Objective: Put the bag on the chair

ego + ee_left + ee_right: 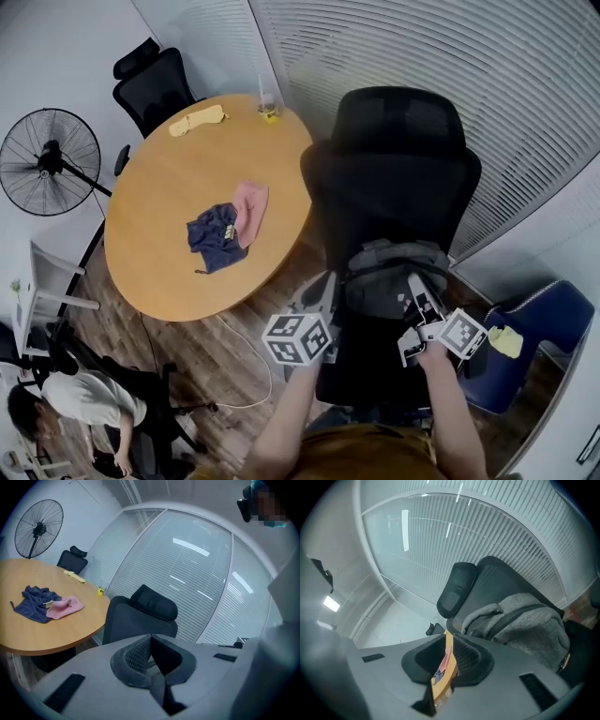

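A grey bag (pixel 389 274) with a dark strap lies on the seat of the black office chair (pixel 398 159), against its backrest. In the right gripper view the bag (pixel 532 625) is just right of my jaws, apart from them. My right gripper (pixel 419 289) hovers at the bag's near right side. Its jaws (pixel 451 641) stand a narrow gap apart, with only the table showing through. My left gripper (pixel 322 292) sits at the chair's left edge beside the bag. In its own view the left gripper (pixel 150 641) is shut on nothing, facing the chair (pixel 140 618).
A round wooden table (pixel 159 253) left of the chair holds a blue cloth (pixel 214 239), a pink cloth (pixel 251 208), a yellow item (pixel 197 120) and a glass (pixel 269 101). A fan (pixel 47 159), a second black chair (pixel 155 84), a blue chair (pixel 539 323) and a person (pixel 84 398) surround it.
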`<state>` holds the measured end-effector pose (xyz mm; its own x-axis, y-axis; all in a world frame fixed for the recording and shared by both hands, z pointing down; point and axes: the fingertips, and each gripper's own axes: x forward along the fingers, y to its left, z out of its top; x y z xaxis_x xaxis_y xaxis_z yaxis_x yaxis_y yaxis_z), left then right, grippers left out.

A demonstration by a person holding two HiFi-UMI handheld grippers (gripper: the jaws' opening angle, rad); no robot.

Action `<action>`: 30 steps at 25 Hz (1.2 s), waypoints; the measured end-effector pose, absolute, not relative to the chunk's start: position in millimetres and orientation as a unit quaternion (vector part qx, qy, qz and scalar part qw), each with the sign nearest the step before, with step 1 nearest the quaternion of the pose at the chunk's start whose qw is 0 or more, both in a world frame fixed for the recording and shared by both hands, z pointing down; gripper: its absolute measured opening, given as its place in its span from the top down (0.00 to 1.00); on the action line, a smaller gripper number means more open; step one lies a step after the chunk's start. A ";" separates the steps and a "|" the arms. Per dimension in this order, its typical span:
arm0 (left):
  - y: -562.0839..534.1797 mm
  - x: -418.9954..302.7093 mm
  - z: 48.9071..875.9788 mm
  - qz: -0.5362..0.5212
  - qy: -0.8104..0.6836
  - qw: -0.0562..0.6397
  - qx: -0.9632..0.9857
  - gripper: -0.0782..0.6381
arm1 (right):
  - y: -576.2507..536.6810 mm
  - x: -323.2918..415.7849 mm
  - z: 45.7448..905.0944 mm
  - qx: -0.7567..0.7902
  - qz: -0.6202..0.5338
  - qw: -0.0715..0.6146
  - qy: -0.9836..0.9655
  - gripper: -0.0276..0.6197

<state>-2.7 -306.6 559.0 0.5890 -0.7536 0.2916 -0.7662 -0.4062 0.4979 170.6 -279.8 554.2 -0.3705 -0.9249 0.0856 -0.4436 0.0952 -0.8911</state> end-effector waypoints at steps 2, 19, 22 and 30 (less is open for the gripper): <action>-302.9 -3.3 552.2 0.006 -0.451 0.300 0.841 0.86 | -273.9 172.5 549.2 -0.515 -0.435 0.240 0.699 0.92; -270.8 -0.3 479.8 -0.014 -0.416 0.255 0.873 0.86 | -222.3 175.9 468.7 -0.668 -0.114 -0.031 0.734 0.94; -266.2 4.8 464.3 -0.024 -0.408 0.246 0.879 0.86 | -213.3 172.1 455.8 -0.669 -0.096 -0.034 0.736 0.94; -253.5 26.6 439.1 -0.044 -0.365 0.234 0.900 0.86 | -201.8 171.0 438.5 -0.668 -0.077 -0.022 0.740 0.95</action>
